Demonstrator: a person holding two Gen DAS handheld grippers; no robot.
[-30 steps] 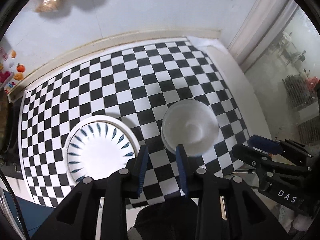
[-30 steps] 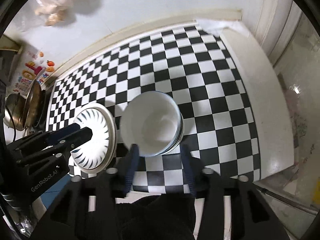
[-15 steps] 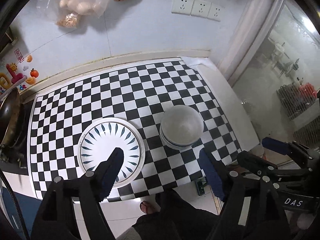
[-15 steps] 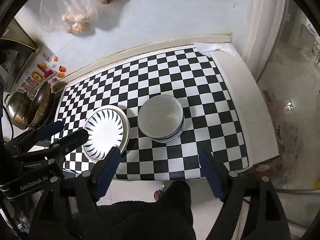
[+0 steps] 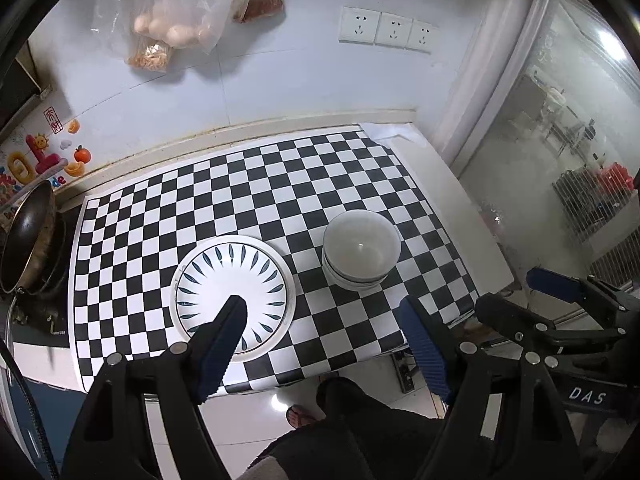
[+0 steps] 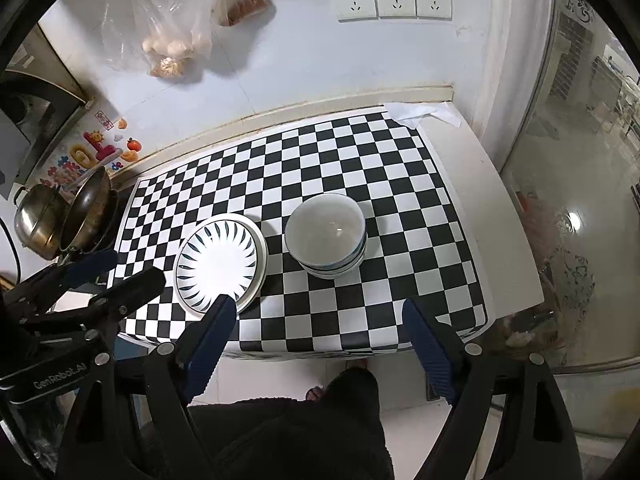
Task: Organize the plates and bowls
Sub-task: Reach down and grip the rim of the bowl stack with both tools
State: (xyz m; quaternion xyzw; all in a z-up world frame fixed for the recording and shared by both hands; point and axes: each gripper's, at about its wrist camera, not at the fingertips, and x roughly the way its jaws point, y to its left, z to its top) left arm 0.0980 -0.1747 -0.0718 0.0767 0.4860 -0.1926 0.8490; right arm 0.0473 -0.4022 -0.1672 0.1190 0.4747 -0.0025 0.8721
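A stack of white plates, the top one with dark blue leaf marks, lies on the checkered mat. Just to its right stands a stack of white bowls. My left gripper hangs open above the counter's front edge, holding nothing. My right gripper is open and empty too, high over the same edge. In the right wrist view the plates and bowls sit side by side, apart from both grippers. Each camera catches the other gripper at its side: the right gripper and the left gripper.
A wok and a steel pot sit at the counter's left end. Plastic bags of food hang on the wall beside wall sockets. A bare white counter strip borders a glass door. A person's foot is below.
Both grippers have risen and drawn back from the counter, and their jaws have spread wide. The plates and bowls stay where they were.
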